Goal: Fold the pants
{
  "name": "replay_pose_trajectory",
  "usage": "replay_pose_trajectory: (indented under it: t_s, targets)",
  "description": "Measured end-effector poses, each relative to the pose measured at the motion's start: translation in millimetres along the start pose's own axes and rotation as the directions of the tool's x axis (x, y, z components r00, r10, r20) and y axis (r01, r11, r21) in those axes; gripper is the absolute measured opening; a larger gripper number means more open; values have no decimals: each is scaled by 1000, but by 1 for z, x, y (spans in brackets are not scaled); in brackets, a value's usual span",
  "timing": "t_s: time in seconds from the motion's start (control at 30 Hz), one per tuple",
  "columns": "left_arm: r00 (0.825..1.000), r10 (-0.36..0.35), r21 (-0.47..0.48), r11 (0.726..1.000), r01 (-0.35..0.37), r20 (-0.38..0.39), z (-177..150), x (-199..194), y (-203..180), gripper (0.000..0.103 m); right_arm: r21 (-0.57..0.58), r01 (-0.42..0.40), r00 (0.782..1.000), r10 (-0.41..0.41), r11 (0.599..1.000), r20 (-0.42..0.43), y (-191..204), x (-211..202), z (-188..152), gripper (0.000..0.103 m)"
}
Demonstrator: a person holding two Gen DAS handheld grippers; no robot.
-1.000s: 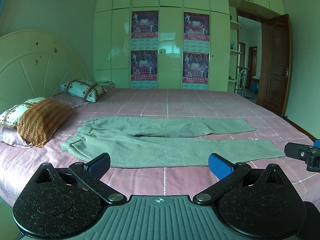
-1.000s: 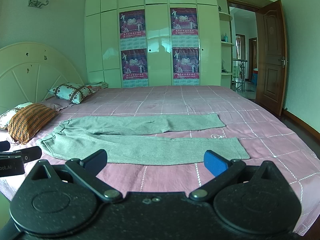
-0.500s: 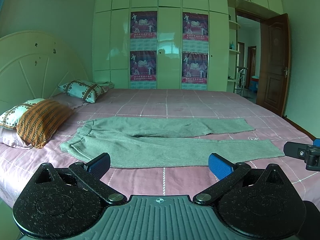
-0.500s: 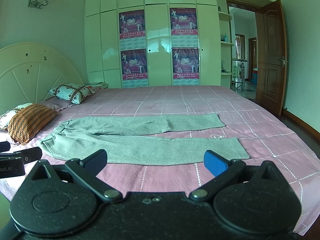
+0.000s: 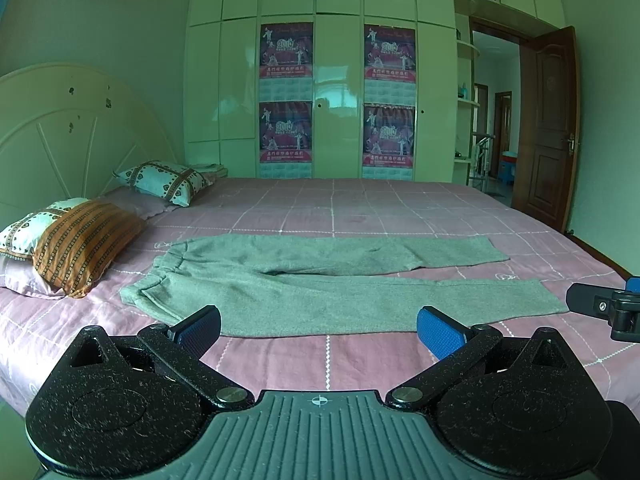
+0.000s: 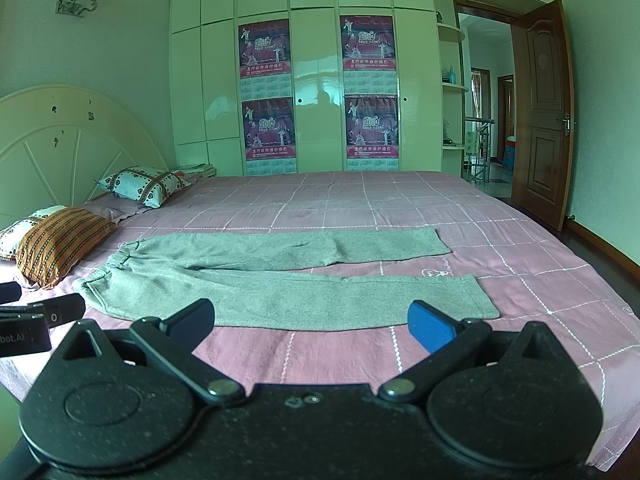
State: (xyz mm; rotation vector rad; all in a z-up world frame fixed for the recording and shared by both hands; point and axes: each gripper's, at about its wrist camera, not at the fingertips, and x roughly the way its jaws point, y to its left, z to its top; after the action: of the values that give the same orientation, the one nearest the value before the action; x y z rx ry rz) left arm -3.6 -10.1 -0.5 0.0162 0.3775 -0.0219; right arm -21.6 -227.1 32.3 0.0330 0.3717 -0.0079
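Bed carries grey pants spread flat just ahead of both wide-open, empty hand-held grippers, left and right; soft, light, floppy, likely best pinched at waistband and hem.

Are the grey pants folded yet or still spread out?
Spread out: the grey pants lie flat on the bed, both legs at full length and apart, unfolded.

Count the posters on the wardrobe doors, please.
4: upper left, lower left, upper right, lower right. None seems hidden.
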Motion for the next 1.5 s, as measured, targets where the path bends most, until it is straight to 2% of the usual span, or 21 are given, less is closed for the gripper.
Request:
replay_pose_trajectory:
  t_s: [0.47,0.63,0.83,0.93,1.07,1.27,1.37,1.47,1.5]
  targets:
    - [1000,4,12,1000,-4,-2,3,4,3,103,-1,-22,1000,22,1000,-1,1,1,4,97]
    - [999,30,31,999,-29,-23,7,17,7,103,-10,-34,999,35,999,11,4,8,10,97]
    - [999,18,23,1000,-17,-43,9,35,13,103,-2,-36,999,36,999,1,5,24,17,97]
    - [998,22,45,999,-19,-51,10,47,13,103,-6,-41,999,41,999,-6,7,33,22,97]
    - [997,16,24,1000,-14,-77,15,68,24,103,-14,-59,998,59,998,-22,8,53,34,97]
    - [986,25,41,999,-19,-165,36,132,62,103,-60,-118,992,116,991,-44,15,105,62,97]
    - [981,107,47,994,-101,-159,53,170,97,103,-97,-133,991,129,986,-45,23,138,79,97]
    - [953,243,113,968,-226,-179,71,217,130,103,-116,-159,987,154,980,-53,31,179,97,93]
    - [950,262,117,963,-244,-170,76,230,142,103,-117,-166,985,160,979,-57,33,194,102,92]
